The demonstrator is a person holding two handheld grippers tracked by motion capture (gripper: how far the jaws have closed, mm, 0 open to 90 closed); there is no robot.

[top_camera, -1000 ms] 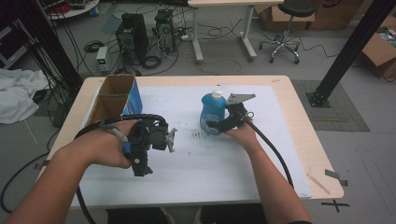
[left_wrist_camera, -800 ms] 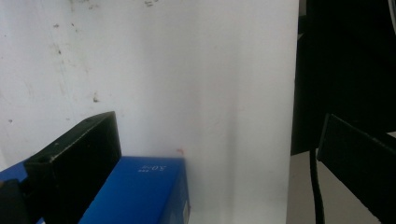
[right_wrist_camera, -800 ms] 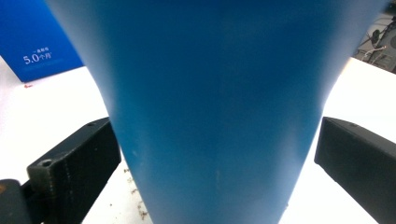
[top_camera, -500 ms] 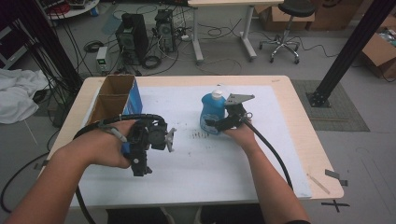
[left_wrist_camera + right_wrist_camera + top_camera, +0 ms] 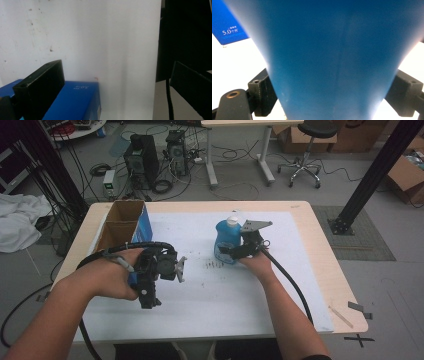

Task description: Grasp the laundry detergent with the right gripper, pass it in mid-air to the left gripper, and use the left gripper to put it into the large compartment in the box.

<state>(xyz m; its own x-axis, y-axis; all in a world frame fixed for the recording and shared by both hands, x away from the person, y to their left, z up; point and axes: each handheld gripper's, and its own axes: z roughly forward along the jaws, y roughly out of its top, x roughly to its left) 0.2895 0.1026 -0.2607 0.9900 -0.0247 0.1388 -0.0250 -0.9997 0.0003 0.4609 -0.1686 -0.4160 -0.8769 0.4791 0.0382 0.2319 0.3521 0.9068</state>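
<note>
A blue bottle point(image 5: 226, 241) with a white cap stands upright near the middle of the white table cover. My right gripper point(image 5: 226, 253) comes at it from the right, low on its body. In the right gripper view the bottle point(image 5: 332, 57) spans the gap between the jaws and both pads touch its sides; the jaws have just been closing on it. My left gripper point(image 5: 149, 299) is held over the left part of the table, rolled on its side. Its jaws stand wide apart point(image 5: 117, 87), with a small blue box point(image 5: 75, 100) beside the left jaw.
An open cardboard box point(image 5: 120, 222) with a blue side stands at the table's back left corner. A blue printed box point(image 5: 227, 25) lies beyond the bottle in the right gripper view. Thick black cables trail from both grippers. The table's near edge point(image 5: 225, 332) lies close to both forearms.
</note>
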